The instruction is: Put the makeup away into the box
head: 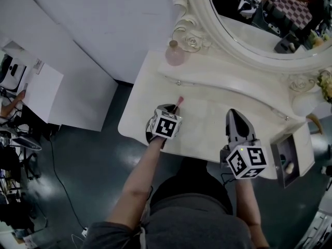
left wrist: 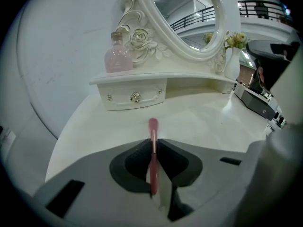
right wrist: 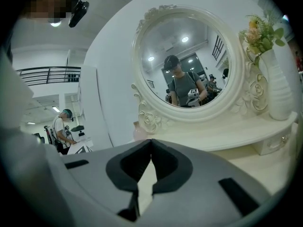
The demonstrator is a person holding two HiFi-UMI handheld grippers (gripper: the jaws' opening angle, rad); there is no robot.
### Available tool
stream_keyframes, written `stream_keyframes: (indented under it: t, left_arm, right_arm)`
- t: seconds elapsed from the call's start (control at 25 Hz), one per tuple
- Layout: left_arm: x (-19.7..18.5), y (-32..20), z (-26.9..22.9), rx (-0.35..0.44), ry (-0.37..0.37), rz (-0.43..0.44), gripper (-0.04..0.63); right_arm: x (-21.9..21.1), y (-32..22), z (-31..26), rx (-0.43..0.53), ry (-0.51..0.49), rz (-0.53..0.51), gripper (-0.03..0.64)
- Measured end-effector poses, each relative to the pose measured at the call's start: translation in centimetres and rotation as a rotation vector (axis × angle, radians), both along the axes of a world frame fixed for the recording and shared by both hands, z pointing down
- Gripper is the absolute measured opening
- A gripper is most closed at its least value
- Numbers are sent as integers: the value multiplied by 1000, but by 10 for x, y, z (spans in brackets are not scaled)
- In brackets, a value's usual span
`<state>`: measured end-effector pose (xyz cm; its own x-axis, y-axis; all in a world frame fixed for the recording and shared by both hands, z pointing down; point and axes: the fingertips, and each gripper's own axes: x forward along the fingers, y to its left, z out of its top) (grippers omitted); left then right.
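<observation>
pink stick: slim pink makeup piece, pencil or brush handle, cannot tell which; in the left gripper view it runs straight along the line of the jaws, with its rounded tip poking out toward 12 o'clock, at the drawer
left gripper: jaws narrow, pads closed on the pink stick near their tips; angled down at the surface
stick contact: cannot tell whether the tip rests on the surface or is clear of it
right gripper: jaws together, nothing between them; hovers at the near edge, about 3 o'clock of the left gripper in the head view
box: dark open box at the right end of the surface, at 3 o'clock of the right gripper, well apart from the stick
handling guess: light, stiff, thin; smooth round shaft likely slippery, could roll or swivel between the pads
where to hold: mid-shaft, pads square across it; an end grip would let it pivot
fragility guess: shaft sturdy, soft tip easily marked, so light squeeze only
nearby: perfume bottle on the shelf at 12 o'clock of the stick, apart from it
</observation>
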<state>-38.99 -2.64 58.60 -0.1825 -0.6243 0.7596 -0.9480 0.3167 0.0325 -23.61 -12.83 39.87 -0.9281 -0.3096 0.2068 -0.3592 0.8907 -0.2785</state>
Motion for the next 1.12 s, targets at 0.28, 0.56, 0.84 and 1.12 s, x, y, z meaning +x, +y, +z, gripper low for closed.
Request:
stream_keyframes:
  t: [0.28, 0.56, 0.84, 1.12]
  left_arm:
    - [4, 0, -31, 77, -48, -13, 48]
    - [6, -9, -77, 184, -110, 15, 48]
    - [15, -17, -106, 247, -134, 28, 48]
    - [23, -27, -124, 301, -133, 50, 48]
  right_arm:
    - [9, 1, -3, 5, -6, 9, 5]
    - [19, 9, -8, 10, -18, 35, 5]
    - [35, 9, -14, 25, -26, 76, 5]
    - [48, 7, -18, 33, -22, 119, 5]
